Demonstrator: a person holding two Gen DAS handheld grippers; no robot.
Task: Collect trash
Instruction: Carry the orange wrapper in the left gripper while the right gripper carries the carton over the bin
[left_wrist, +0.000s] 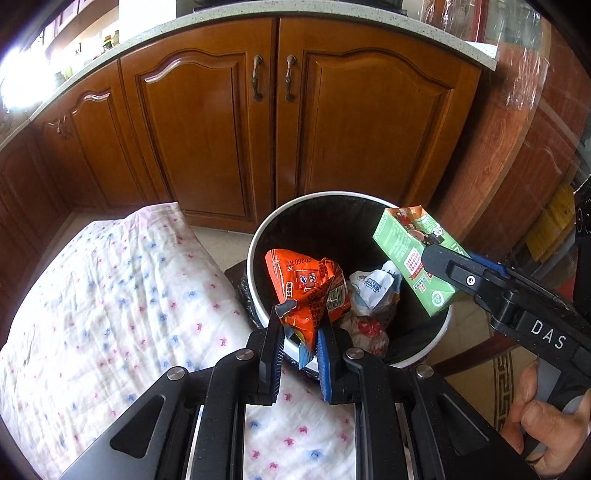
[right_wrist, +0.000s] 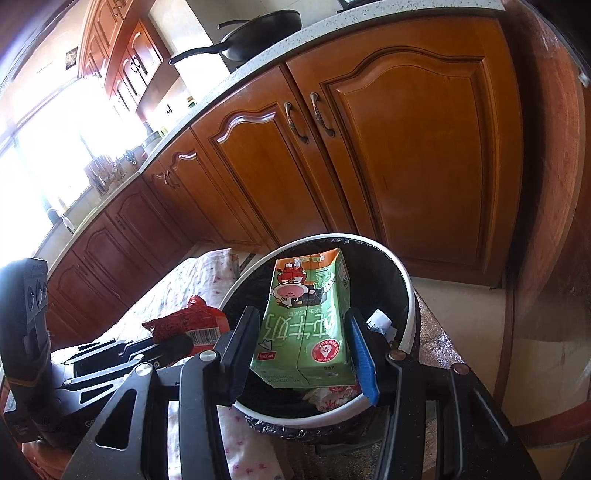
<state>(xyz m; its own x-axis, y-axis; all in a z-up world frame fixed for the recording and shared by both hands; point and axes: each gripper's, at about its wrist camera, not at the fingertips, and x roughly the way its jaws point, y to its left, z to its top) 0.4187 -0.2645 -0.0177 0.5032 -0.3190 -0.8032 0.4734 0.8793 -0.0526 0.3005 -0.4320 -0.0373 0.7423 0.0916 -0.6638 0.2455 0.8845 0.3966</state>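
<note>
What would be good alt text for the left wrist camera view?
The left gripper holds a crumpled orange snack wrapper over a round bin with trash inside, while the right gripper holds a green drink carton above it. A dotted cloth lies left; wooden cabinets stand behind.

The left gripper (left_wrist: 301, 325) points steeply downward, its jaws nearly closed and pinching an orange snack wrapper (left_wrist: 308, 291) between the pads. The right gripper (right_wrist: 301, 341) tilts downward too, jaws set about half apart and clamped on the sides of a green milk carton (right_wrist: 308, 325). A bare hand (left_wrist: 546, 417) wraps the right gripper's handle, fingers curled round it
</note>
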